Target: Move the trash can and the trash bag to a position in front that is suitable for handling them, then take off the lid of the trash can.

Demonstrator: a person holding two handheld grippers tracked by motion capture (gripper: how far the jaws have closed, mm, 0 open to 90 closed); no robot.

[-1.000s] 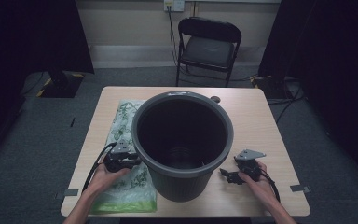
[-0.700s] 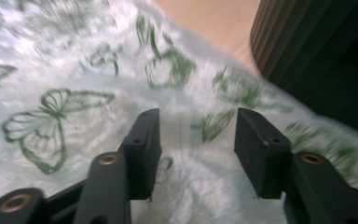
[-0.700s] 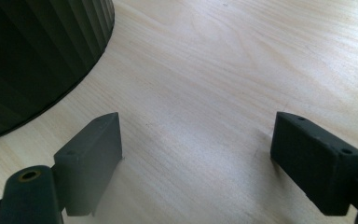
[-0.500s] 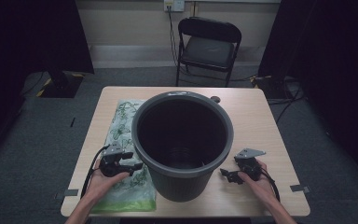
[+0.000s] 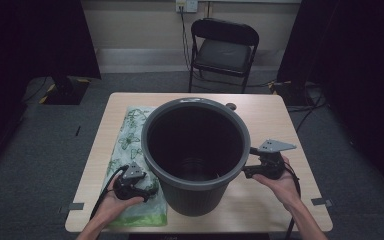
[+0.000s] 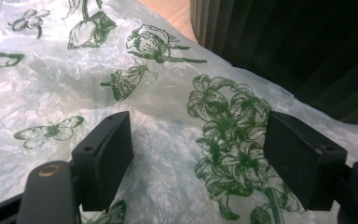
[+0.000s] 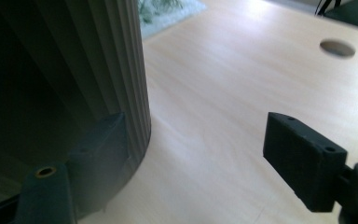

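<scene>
High view: a large dark grey ribbed bin (image 5: 196, 155) stands upright in the middle of the light wooden table (image 5: 275, 120), its mouth open to the camera. A clear plastic bag printed with green flowers and butterflies (image 5: 130, 150) lies flat on the table just left of the bin, its near edge touching the bin's base.

Left gripper (image 5: 130, 181) sits over the near end of the bag, close beside the bin wall. Against the frame of a second ago it has drawn back toward the near table edge, away from the bin's rim. Its jaws have just been opening; the left gripper view shows them wide apart above the printed bag (image 6: 168, 116), with nothing pinched between the pads and the bin (image 6: 298, 42) at upper right.

Right gripper (image 5: 260, 167) is held beside the bin's right wall. Compared with a second ago it stands higher, now level with the upper wall just under the rim. Its jaws have just been closing slightly yet remain wide. The right gripper view shows them open, one pad close against the ribbed bin wall (image 7: 98, 70), the other over bare table (image 7: 223, 93); nothing is gripped.
</scene>
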